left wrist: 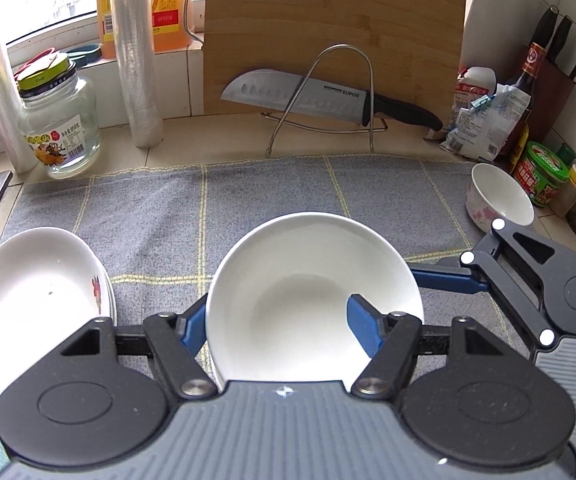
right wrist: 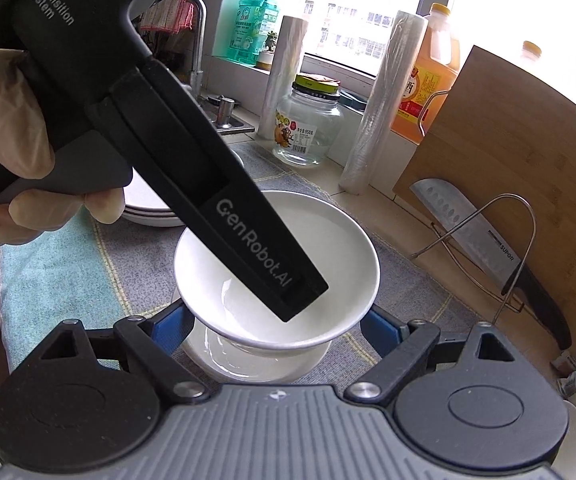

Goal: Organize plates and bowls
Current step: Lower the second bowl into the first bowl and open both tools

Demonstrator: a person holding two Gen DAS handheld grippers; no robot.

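Left wrist view: white bowl [left wrist: 304,300] sits clamped by its wall in the left gripper [left wrist: 283,330], above the grey checked cloth [left wrist: 207,216]. Right gripper [right wrist: 275,326] straddles a white dish [right wrist: 247,360] below the bowl, jaws apart. Flowered plates [left wrist: 27,300] lie leftward.

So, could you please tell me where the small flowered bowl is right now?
In the left wrist view the small flowered bowl sits far right on the grey mat, beside the green-lidded jar.
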